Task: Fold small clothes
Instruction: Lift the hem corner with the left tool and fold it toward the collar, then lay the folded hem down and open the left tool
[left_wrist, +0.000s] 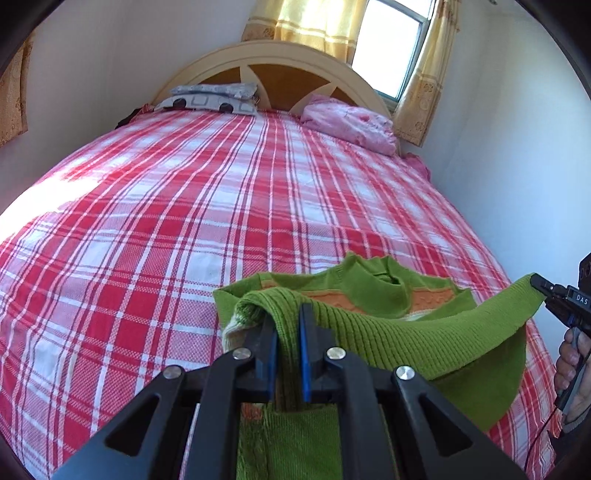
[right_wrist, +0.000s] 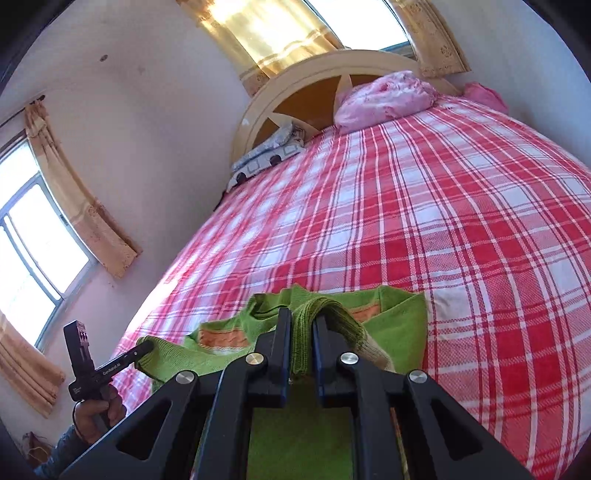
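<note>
A small green knitted sweater (left_wrist: 406, 332) with an orange band and a cream cuff lies near the front edge of the red plaid bed (left_wrist: 184, 221). My left gripper (left_wrist: 288, 321) is shut on a bunched ribbed edge of it. My right gripper (right_wrist: 301, 325) is shut on the other ribbed edge of the sweater (right_wrist: 399, 317). The stretch of sweater between them is lifted off the bed. The right gripper (left_wrist: 543, 286) shows at the far right of the left wrist view, the left gripper (right_wrist: 142, 349) at the lower left of the right wrist view.
A grey patterned pillow (left_wrist: 210, 99) and a pink bundle of bedding (left_wrist: 351, 122) lie by the wooden headboard (left_wrist: 280, 70). White walls stand close on both sides. Windows with yellow curtains (right_wrist: 77, 199) are behind and to the left.
</note>
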